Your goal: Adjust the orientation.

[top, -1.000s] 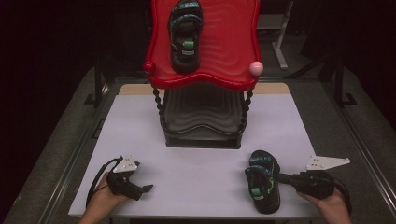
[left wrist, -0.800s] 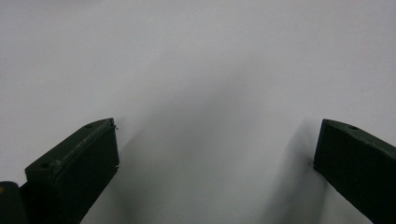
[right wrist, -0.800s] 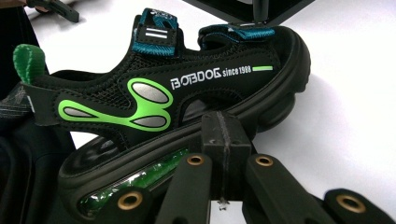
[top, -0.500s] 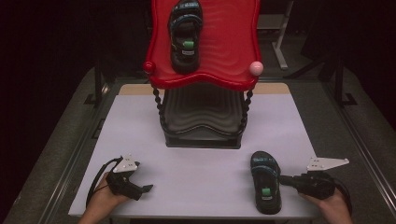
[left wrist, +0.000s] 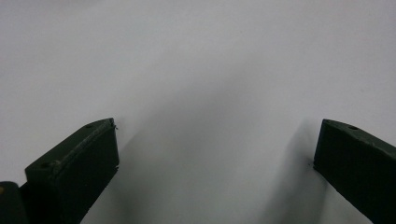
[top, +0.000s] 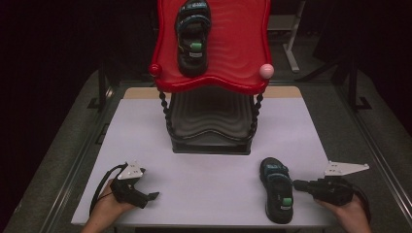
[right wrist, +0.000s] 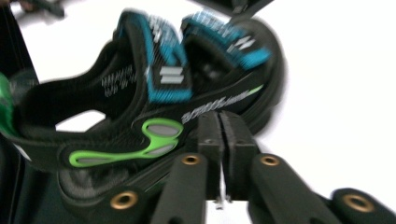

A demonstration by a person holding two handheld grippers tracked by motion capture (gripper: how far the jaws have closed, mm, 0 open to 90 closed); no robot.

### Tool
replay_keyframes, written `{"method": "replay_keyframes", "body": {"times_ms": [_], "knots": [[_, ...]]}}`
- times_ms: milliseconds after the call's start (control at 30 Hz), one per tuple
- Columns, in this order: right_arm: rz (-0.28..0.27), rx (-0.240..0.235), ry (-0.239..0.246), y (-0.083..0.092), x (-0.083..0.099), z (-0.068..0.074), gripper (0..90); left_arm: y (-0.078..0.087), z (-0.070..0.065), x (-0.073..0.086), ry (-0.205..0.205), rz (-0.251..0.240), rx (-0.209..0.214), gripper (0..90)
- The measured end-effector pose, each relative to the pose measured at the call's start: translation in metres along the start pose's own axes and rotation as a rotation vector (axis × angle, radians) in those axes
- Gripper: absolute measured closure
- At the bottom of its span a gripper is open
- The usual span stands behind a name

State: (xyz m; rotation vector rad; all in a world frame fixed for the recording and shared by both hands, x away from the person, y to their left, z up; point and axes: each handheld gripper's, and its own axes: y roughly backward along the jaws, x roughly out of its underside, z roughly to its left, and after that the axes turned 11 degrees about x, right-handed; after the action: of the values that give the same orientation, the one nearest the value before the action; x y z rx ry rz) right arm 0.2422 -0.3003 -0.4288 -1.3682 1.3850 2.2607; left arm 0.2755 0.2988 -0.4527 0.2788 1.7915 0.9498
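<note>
A black sandal (top: pixel 278 194) with blue straps and green trim lies flat on the white table near the front right, toe away from me. My right gripper (top: pixel 295 184) points at its right side. In the right gripper view the sandal (right wrist: pixel 154 107) lies just past the gripper (right wrist: pixel 222 135). Its jaws have just been opening slightly: only a hairline slit parts the pads, and I see nothing between them. The matching sandal (top: pixel 193 36) lies on the red tray (top: pixel 214 85) on top of the stand. My left gripper (top: pixel 145 198) rests at the front left, open over bare table (left wrist: pixel 215 154).
The stand's black lower shelf (top: pixel 211 126) sits at the table's middle back between beaded posts. A pink ball (top: pixel 266 71) and a red ball (top: pixel 154 69) cap the tray's front corners. Dark floor surrounds the table.
The sandal near the right gripper has swung from a leftward tilt to lie straight and flat, shifting slightly right. The left gripper has not moved.
</note>
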Motion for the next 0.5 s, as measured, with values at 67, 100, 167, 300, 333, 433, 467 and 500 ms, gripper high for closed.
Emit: {"method": "replay_keyframes", "body": {"times_ms": [67, 100, 167, 300, 333, 433, 467, 500], "knots": [[-0.024, 0.001, -0.008, 0.004, -0.002, -0.002, 79.2, 0.000, 0.000, 0.000, 0.000, 0.000, 0.000, 0.0], [-0.037, 0.002, -0.012, 0.006, -0.004, -0.002, 77.2, 0.000, 0.000, 0.000, 0.000, 0.000, 0.000, 0.0], [-0.055, 0.003, -0.009, 0.009, -0.006, -0.001, 72.9, 0.000, 0.000, 0.000, -0.002, 0.000, 0.000, 0.0], [-0.108, -0.024, -0.014, 0.016, -0.016, 0.001, 63.1, 0.000, 0.000, 0.000, 0.000, -0.002, -0.001, 0.0], [-0.118, -0.032, -0.010, 0.018, -0.019, 0.002, 61.0, 0.000, 0.000, 0.000, 0.000, -0.002, 0.000, 0.0], [-0.152, -0.068, 0.000, 0.019, -0.029, 0.007, 55.6, 0.000, 0.000, 0.000, 0.000, -0.002, 0.000, 0.0], [-0.159, -0.083, 0.006, 0.019, -0.032, 0.009, 54.9, 0.000, 0.000, 0.000, 0.000, -0.004, -0.001, 0.0], [-0.164, -0.098, 0.013, 0.018, -0.036, 0.012, 54.4, 0.000, 0.000, 0.000, 0.000, -0.003, 0.000, 0.0]]}}
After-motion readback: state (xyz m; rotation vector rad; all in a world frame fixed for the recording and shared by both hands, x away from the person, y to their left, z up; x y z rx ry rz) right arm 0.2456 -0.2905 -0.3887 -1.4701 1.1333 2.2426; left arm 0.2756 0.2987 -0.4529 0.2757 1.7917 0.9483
